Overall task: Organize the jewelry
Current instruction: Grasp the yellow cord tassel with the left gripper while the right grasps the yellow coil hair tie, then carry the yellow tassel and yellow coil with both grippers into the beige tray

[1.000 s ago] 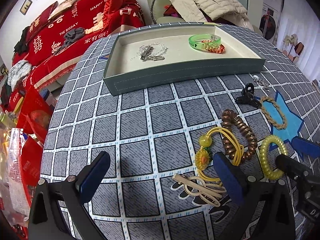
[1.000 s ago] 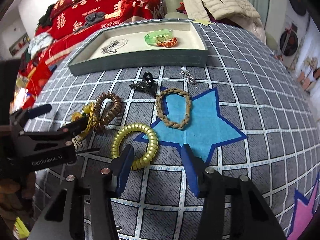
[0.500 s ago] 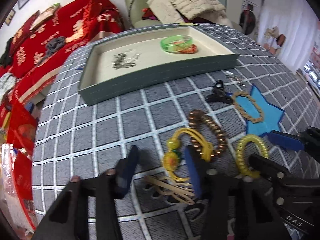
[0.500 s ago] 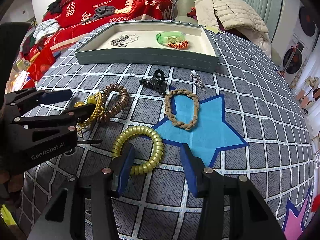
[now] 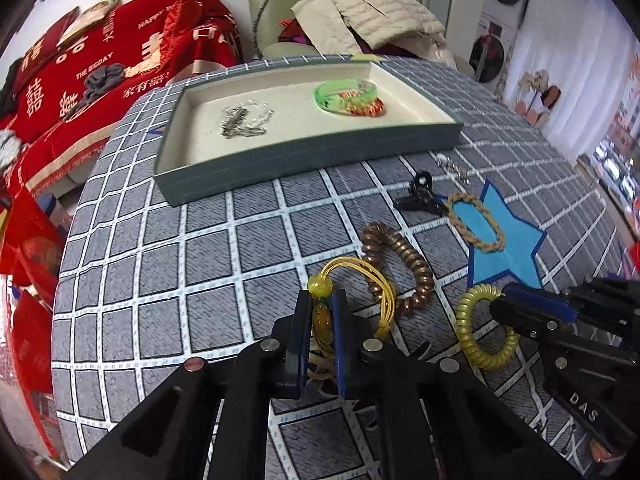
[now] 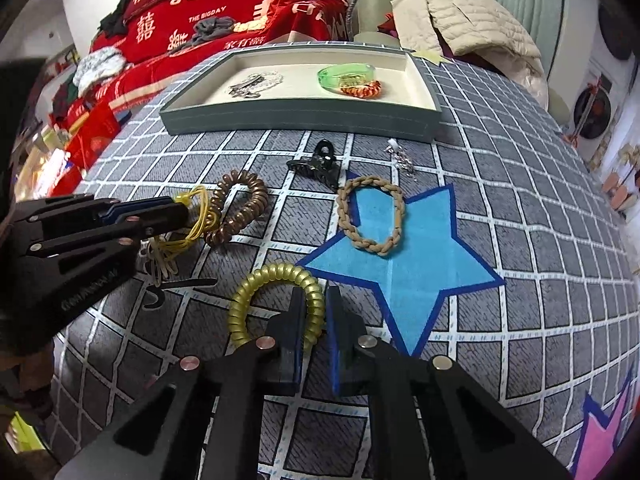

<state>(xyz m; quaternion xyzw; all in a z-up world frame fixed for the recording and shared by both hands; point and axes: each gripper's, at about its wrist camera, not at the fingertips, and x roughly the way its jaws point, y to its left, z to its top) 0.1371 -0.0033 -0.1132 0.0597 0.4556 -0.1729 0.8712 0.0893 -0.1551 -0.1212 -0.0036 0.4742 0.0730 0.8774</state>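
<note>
Currently, the left claw (image 5: 323, 312) is seen closing, its jaws pinching the amber flower charm of the yellow cord hair tie (image 5: 352, 280), which lies on the counter (image 5: 160, 264) against the brown spiral hair tie (image 5: 400, 268). The right claw (image 6: 311, 320) is pressed together on the near rim of the gold spiral hair tie (image 6: 276, 276), which rests on the counter beside the blue star patch (image 6: 404, 256). A braided tan band (image 6: 370, 214) is laid across the upper part of that star. A black claw clip (image 6: 316, 166) and a small silver piece (image 6: 400, 158) are placed between the star and the tray (image 6: 300, 120). Inside the tray, a green bangle (image 6: 346, 74), an orange coil (image 6: 362, 90) touching it, and a silver chain (image 6: 254, 82) are contained.
</note>
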